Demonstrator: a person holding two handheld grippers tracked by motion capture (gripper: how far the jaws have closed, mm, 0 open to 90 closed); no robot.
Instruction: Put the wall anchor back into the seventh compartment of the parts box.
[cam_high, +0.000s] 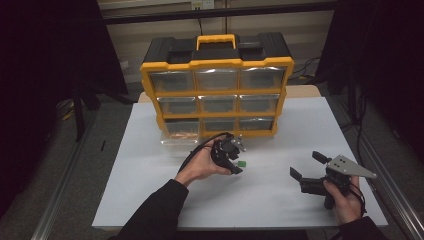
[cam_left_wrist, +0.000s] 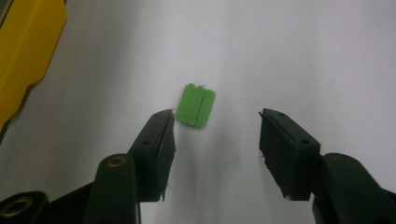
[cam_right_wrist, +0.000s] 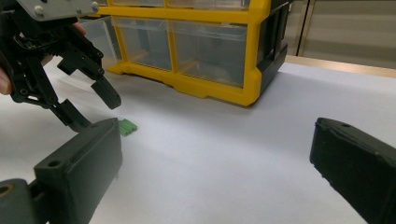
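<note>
Left gripper (cam_left_wrist: 215, 135) hangs spread over the green block (cam_left_wrist: 195, 106), probably mid-approach; next it must centre and pinch.

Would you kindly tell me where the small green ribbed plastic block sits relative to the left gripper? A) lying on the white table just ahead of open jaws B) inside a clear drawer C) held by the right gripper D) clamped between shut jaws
A: the small green ribbed plastic block lies on the white table, and the left gripper has its jaws spread apart just short of it.
</note>
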